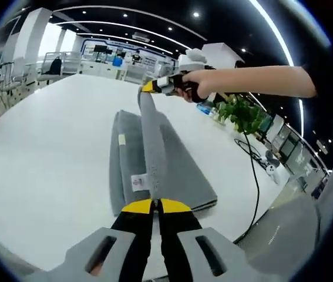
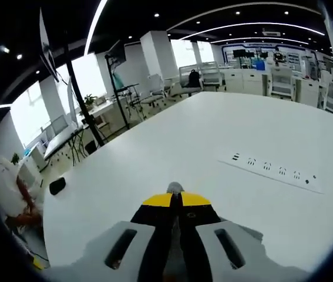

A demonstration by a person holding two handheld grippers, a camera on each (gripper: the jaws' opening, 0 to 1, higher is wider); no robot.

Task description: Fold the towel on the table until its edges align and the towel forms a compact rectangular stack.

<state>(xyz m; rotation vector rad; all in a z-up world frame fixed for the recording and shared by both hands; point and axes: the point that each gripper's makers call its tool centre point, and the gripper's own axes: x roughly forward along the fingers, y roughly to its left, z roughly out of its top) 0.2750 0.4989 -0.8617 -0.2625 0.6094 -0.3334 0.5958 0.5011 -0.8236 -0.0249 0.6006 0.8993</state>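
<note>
Broad white desk (image 1: 49, 147) under ceiling light strips, open office beyond. Grey towel (image 1: 172, 170) lying at centre, one ridge pulled up taut. Left gripper (image 1: 155, 205) pinched on the near end at 6 o'clock; right gripper (image 1: 150, 87) clamped on the far end at 12. Potted plant (image 1: 242, 114) at 2 o'clock. Row of sockets (image 2: 272, 167) at 3 o'clock in the right gripper view.
</note>
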